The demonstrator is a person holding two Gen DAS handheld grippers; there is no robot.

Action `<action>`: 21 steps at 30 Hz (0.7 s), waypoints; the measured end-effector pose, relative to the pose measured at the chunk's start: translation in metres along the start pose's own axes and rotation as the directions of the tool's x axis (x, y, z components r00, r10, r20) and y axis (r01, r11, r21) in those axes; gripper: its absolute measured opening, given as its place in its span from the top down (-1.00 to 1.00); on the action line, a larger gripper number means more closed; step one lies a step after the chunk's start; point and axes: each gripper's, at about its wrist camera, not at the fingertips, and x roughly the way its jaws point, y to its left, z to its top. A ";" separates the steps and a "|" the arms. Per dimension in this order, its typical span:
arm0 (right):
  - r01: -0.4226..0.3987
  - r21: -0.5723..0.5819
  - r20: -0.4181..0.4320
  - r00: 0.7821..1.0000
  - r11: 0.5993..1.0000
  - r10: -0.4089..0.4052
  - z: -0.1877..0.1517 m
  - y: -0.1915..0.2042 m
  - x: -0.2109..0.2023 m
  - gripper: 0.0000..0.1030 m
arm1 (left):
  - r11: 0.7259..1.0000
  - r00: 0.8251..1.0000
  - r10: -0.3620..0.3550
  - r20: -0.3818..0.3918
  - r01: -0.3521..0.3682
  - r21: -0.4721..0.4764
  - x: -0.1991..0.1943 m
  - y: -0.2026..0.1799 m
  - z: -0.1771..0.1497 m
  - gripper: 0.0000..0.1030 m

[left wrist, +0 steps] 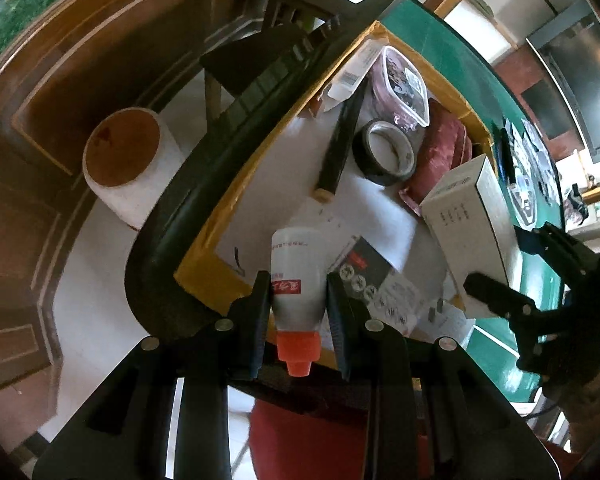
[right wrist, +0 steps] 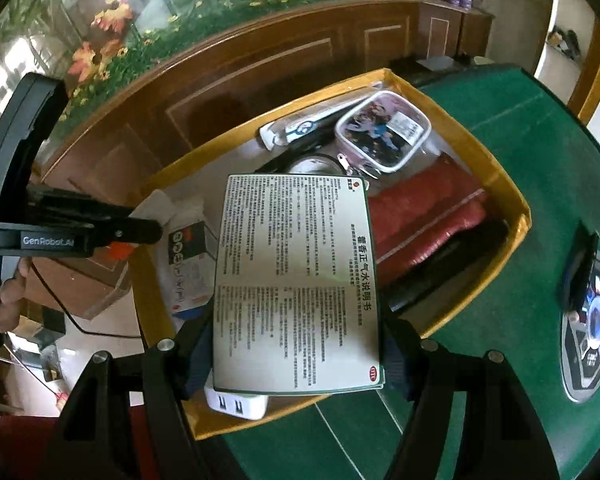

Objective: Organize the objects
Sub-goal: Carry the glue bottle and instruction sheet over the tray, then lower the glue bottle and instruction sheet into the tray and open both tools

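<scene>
My left gripper is shut on a white bottle with an orange cap. It holds the bottle cap-first toward the camera, over the near corner of a yellow-edged cardboard box. My right gripper is shut on a white printed carton, held above the same box. In the left wrist view that carton and the right gripper hang over the box's right side. In the right wrist view the left gripper reaches in from the left.
The box holds a tape roll, a black bar, a clear lidded tub, a red pouch, leaflets and a white charger. It stands on a green table with a control panel. A white cylinder stands on the floor.
</scene>
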 end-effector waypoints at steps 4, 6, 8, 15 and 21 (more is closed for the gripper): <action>0.034 -0.028 -0.007 0.999 0.999 -0.034 0.003 0.008 0.007 -0.35 | 1.000 1.000 0.007 -0.005 -0.007 0.026 0.005 0.000 0.008 0.48; 0.061 -0.041 -0.017 0.998 0.997 -0.062 0.004 0.010 0.012 -0.35 | 0.999 1.000 0.022 -0.002 -0.022 0.040 0.005 0.002 0.011 0.48; 0.087 -0.058 -0.027 0.996 0.995 -0.089 0.002 0.012 0.016 -0.35 | 0.998 0.999 0.034 -0.003 -0.034 0.055 0.006 0.002 0.013 0.49; 0.142 -0.119 -0.032 0.989 0.983 -0.147 -0.005 0.028 0.025 -0.35 | 0.996 0.999 0.038 -0.031 -0.035 0.081 0.014 0.004 0.012 0.49; 0.121 -0.190 -0.062 0.989 0.974 -0.135 -0.007 0.051 0.033 -0.35 | 0.994 0.998 0.050 -0.027 -0.047 0.097 0.015 0.005 0.012 0.48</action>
